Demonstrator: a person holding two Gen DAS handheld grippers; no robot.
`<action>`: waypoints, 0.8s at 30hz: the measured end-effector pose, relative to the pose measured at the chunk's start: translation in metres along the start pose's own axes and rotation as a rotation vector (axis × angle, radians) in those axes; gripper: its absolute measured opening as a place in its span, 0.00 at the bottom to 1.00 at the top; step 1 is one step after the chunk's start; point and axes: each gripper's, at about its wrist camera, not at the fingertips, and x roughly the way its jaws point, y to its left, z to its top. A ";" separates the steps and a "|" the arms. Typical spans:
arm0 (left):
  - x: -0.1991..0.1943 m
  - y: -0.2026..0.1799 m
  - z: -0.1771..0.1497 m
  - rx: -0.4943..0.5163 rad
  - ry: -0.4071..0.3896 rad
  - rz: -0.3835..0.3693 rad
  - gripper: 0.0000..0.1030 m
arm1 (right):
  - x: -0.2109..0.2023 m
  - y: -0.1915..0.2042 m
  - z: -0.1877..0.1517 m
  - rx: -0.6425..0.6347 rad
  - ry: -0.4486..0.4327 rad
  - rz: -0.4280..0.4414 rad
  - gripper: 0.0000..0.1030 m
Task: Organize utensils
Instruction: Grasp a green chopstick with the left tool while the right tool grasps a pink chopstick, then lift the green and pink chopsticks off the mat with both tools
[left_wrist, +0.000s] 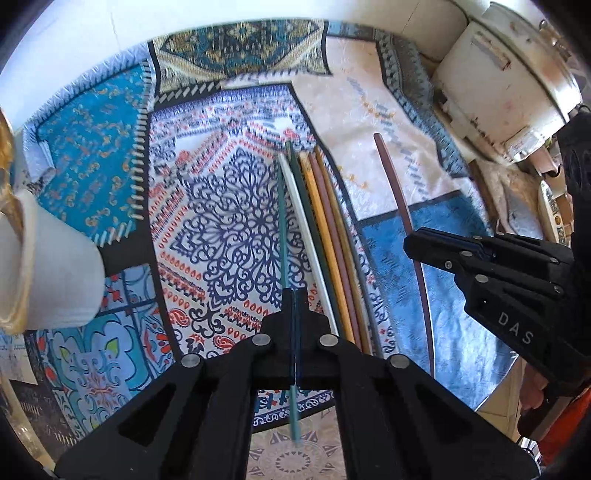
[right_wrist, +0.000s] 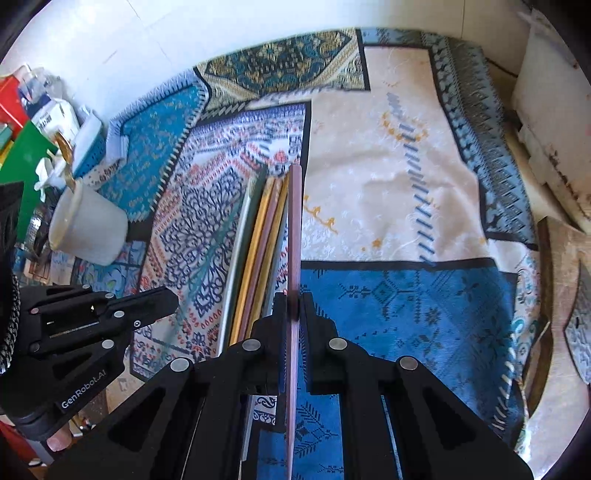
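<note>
Your jaws were both clenched: the left gripper pinched the teal chopstick, and the right gripper pinched the brown chopstick, each stick running toward 12 o'clock in its own wrist view. Between the two held sticks, a row of chopsticks lay side by side, touching, on the patterned cloth covering the bench. The white cup lay tipped on its side at 9 o'clock, well apart from the row.
</note>
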 end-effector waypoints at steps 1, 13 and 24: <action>-0.003 -0.001 0.000 0.005 -0.005 -0.001 0.00 | -0.003 0.001 0.001 -0.001 -0.009 -0.004 0.06; 0.037 0.005 0.021 -0.032 0.082 0.016 0.06 | -0.021 0.003 0.001 0.014 -0.057 0.003 0.06; 0.061 -0.003 0.048 0.003 0.112 0.073 0.04 | -0.033 -0.005 0.000 0.034 -0.089 0.016 0.06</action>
